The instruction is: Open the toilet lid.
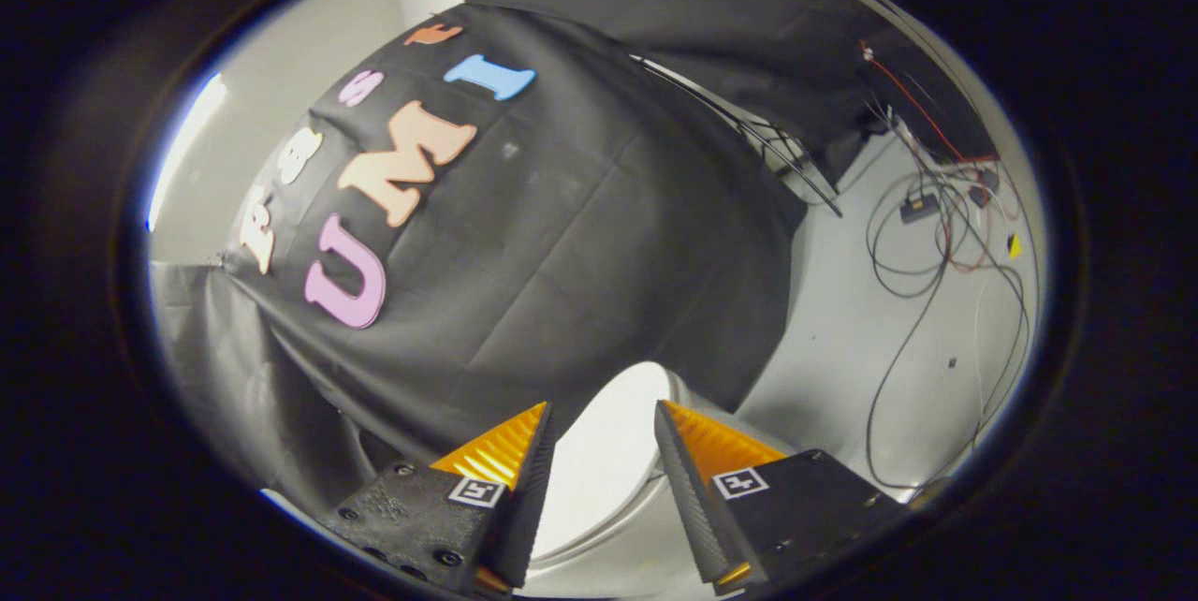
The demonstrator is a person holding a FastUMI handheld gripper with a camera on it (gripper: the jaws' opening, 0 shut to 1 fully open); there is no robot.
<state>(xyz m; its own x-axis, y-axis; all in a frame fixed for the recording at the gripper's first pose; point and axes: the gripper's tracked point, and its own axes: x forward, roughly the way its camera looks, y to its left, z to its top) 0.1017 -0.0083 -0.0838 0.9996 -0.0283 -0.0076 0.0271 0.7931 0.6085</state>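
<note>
Tongs [602, 414] spread – white toilet lid [604, 461] between fingers.

The gripper [601, 414] has two wedge-shaped fingers [524, 479] — black, finely ribbed on their inner faces, with ridged orange outer faces tapering to points. Each sits on a black textured block bearing a small square black-and-white marker — the left block also shows several dark screw heads. The fingers stand apart.

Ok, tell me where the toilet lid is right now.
In the gripper view the white toilet lid lies just ahead of the open claw, seen between its two fingers, with the black cloth wall beyond it.
</note>
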